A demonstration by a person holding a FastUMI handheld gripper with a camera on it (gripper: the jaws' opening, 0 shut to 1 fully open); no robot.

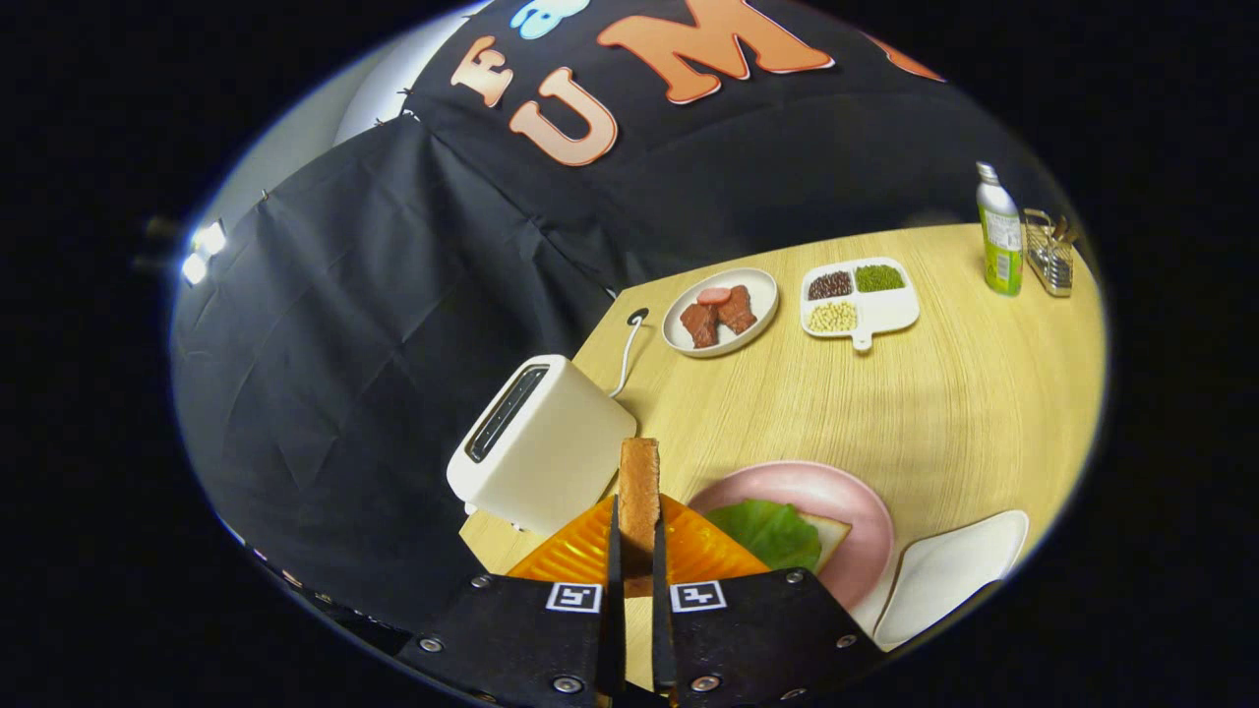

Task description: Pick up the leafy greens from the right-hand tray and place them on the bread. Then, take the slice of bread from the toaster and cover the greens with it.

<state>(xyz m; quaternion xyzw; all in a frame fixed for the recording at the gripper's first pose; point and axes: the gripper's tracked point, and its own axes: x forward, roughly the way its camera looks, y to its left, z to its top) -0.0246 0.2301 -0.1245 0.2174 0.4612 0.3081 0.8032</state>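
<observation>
The gripper (635, 536) has its two fingers drawn narrow, both pressing on the slice of bread (639, 492), which stands on edge between them and rises past their tips. Behind the fingers lies an orange ribbed mat or tray (570, 556). Just ahead and to the right, the pink plate (846, 492) carries the leafy greens (767, 531) laid over a bottom slice of bread (831, 536). Right of that plate, close by, sits an empty white tray (949, 575). Just ahead to the left stands the white toaster (551, 447), its slot facing up and its cord (627, 354) running away across the wooden table (964, 393). Well beyond the fingers are a white plate with pieces of meat (721, 312) and a divided white dish of beans (859, 296). Farthest off to the right stand a green bottle (1000, 236) and a small wire rack (1049, 256).
</observation>
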